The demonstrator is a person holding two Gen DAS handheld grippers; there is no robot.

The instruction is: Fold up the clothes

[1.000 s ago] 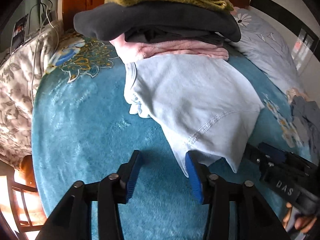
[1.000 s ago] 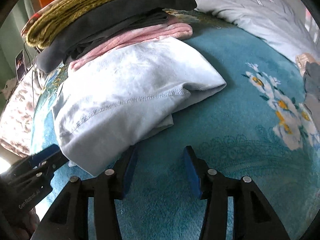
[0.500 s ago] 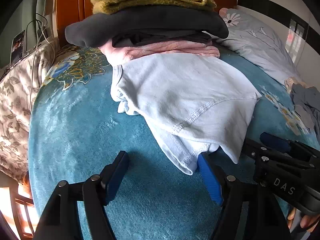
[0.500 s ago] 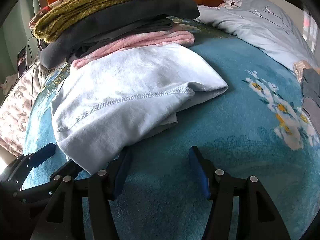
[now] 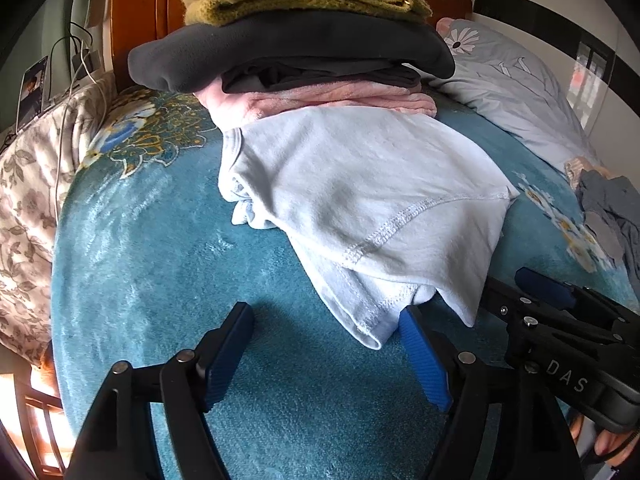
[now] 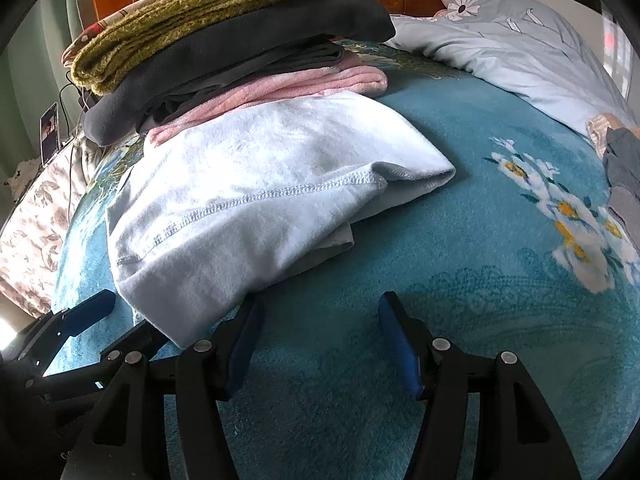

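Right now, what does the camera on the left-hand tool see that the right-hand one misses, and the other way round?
Only the left wrist view shows part of the person's hand on the right tool, and wooden slats beside the bed.

Only the right wrist view shows the light blue garment's far folded corner and the white flower pattern in full.

Both show the folded light blue garment, the stack of folded clothes behind it, the teal blanket, and both grippers, left and right, holding nothing; the left jaws are opening.

Soft matt pale-blue garment on plush teal blanket
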